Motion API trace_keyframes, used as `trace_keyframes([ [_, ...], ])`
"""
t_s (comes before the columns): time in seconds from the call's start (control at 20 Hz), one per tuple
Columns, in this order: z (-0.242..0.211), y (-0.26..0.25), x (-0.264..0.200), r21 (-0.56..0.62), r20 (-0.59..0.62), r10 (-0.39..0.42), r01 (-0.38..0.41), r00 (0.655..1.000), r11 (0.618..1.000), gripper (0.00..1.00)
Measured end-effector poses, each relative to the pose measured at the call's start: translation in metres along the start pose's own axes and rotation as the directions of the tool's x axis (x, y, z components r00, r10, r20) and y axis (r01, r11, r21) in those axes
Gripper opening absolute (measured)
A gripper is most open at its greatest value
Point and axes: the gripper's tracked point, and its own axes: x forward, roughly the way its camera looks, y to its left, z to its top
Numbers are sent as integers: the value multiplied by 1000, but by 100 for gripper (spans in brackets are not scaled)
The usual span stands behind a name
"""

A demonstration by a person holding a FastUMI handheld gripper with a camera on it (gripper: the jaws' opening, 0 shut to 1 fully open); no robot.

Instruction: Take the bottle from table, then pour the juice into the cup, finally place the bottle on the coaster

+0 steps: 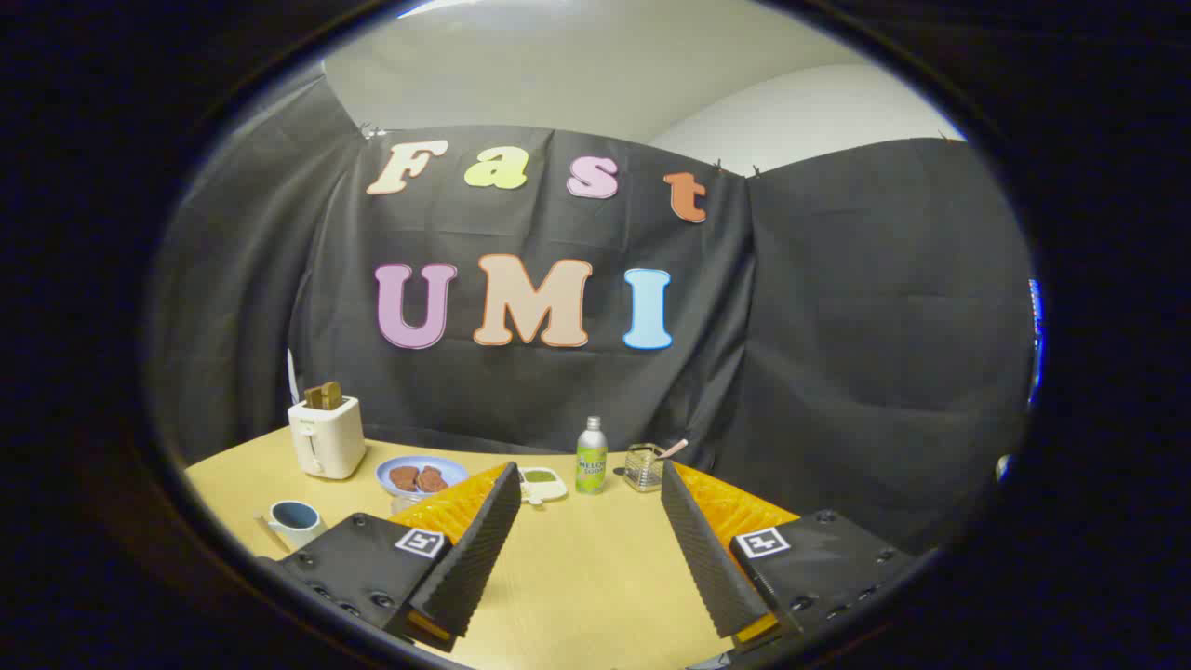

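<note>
The hand-held gripper hangs over the desk with its fingers spread wide, nothing between them. The juice bottle stands upright well beyond the fingertips, near the booth wall. A glass cup sits just beside it, a small dish on its other side. A toaster, a plate and a mug stand farther off.

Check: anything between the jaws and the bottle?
Nothing visible. The gripper is open, jaws spread, with bare table running straight ahead to the upright bottle. A small dish sits just left of that line, a clear holder just right.
</note>
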Motion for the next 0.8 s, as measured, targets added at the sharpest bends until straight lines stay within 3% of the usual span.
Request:
trace_keyframes([
  [0.5,-8,24,-10,7,-14,71,-70,997,997,97],
  [0.8,-9,24,-12,34,-9,72,-72,997,997,97],
])
